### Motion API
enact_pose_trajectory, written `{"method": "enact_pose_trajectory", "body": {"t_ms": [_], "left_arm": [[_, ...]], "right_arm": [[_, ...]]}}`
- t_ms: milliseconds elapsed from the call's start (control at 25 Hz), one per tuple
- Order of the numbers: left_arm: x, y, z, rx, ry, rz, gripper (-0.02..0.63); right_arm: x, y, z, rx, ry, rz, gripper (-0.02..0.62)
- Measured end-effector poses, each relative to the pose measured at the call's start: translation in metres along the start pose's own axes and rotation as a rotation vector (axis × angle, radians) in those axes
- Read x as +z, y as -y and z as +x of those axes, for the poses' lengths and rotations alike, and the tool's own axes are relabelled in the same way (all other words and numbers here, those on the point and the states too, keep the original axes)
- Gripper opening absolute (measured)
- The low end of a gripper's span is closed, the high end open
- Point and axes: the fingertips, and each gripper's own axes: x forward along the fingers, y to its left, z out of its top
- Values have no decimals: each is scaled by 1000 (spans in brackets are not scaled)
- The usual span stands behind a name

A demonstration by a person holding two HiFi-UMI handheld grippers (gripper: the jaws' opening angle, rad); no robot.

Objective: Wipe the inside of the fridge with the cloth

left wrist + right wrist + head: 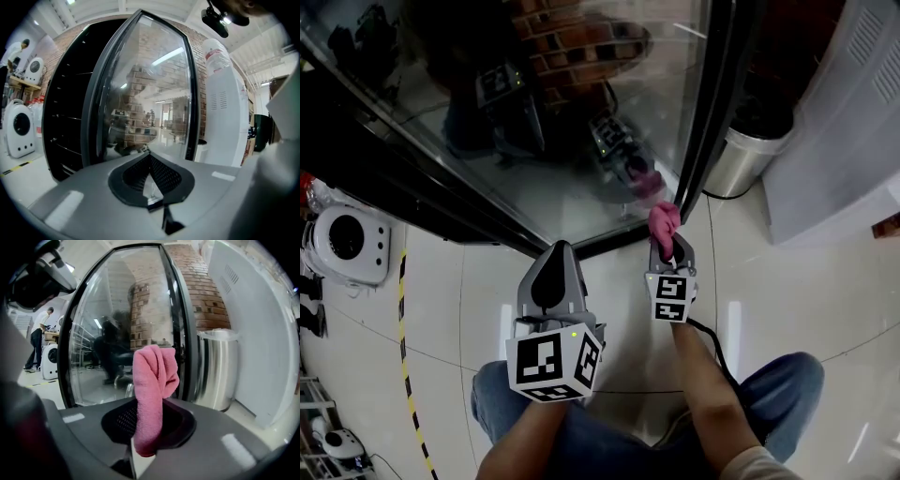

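Nearest the head cam: the grey left gripper [557,247] w/ its cube of black-and-white square markers. Its jaws are pressed together w/ nothing between them, and the ribbed black pads [164,174] meet in a V. To its right, the grey right gripper [668,242] is clamped on the pink terry cloth [664,219]. In the right gripper view the cloth [151,394] runs lengthwise along the jaws, upright, w/ a soft looped pile. Its top end is folded over & droops right; the lower end pokes out below the pads. In head view it points fwd at the bottom corner of the black-framed glass fridge door [581,131], just beside the frame; contact can't be told. The glass is shiny & mirrors both grippers. Left of the door is the dark fridge interior [65,117] w/ shelf rails. A red brick wall [201,291] is behind. Right of the door stand a brushed-steel cylindrical bin [746,159], then a white plastic water dispenser [853,112]. Below: glossy white tiled floor [787,281], yellow-black tape strip [403,356], blue jeans [787,394].
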Motion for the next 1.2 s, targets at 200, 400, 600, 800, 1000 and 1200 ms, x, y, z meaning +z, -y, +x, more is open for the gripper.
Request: {"method": "enact_pose_trajectory", "body": {"t_ms": [200,400,600,800,1000,1200], "left_arm": [[7,-1,0,-13,13,13,8],[42,-9,0,-65,97,78,8],[106,-13,-1,-98,148,184,8],[164,-24,-29,-113,102,180,8],[241,-16,-81,-138,69,165,8],[332,2,-147,-200,24,86,8]], "right_arm": [[12,-1,-7,-7,24,9,60],[85,-34,-30,50,143,-10,60],[218,-78,-76,151,250,-59,60],[333,-123,-122,242,269,-113,60],[426,-147,-185,270,273,-45,60],[523,-176,-249,286,253,-15,60]]}}
